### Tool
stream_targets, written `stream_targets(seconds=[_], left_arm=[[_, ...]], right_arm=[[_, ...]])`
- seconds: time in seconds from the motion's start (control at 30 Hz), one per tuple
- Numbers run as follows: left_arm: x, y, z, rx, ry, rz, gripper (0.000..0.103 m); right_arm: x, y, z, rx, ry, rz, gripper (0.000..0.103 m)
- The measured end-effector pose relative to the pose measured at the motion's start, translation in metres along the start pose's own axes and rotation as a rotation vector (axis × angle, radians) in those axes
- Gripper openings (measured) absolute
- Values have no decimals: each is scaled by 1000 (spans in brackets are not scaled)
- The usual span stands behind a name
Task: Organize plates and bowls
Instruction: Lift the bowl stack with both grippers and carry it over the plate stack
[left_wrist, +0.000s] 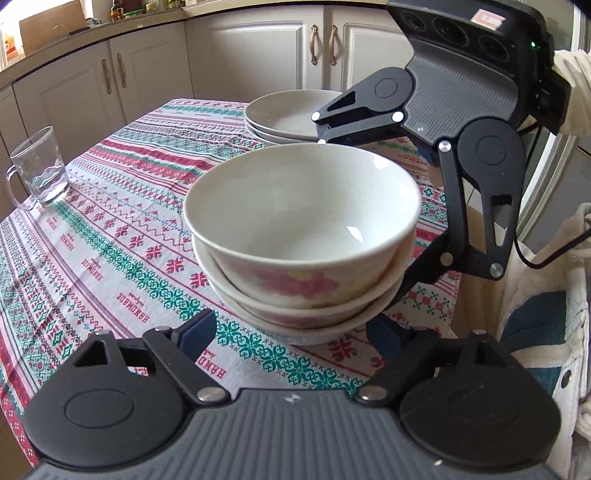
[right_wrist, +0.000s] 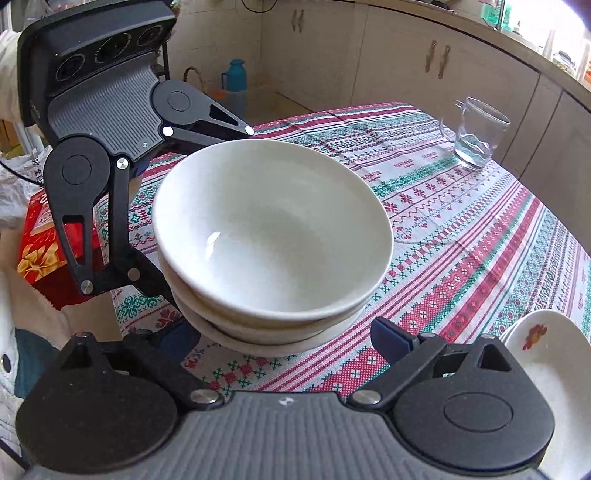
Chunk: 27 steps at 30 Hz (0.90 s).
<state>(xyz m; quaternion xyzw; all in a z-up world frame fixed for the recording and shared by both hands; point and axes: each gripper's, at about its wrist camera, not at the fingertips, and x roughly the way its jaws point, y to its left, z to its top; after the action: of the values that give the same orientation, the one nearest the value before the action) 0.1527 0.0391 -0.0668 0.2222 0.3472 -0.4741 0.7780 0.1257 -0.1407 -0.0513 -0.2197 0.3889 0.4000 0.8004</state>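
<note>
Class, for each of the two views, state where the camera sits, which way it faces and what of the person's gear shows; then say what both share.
Left wrist: sits on the left gripper, faces the stack of white ceramic bowls; right gripper opposite.
Right wrist: sits on the right gripper, faces the same stack from the other side; left gripper opposite.
Shared: bowls, clear glass mug, patterned tablecloth.
</note>
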Motion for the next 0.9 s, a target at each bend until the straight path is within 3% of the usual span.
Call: stream_targets(seconds=[0.4,0.9], left_arm=[[5,12,4,47,12,-118,81],[10,20,6,61,21,-168,80]], right_arm=[[2,-7,7,-42,33,93,88],[5,-11,12,-56,59,122,88]])
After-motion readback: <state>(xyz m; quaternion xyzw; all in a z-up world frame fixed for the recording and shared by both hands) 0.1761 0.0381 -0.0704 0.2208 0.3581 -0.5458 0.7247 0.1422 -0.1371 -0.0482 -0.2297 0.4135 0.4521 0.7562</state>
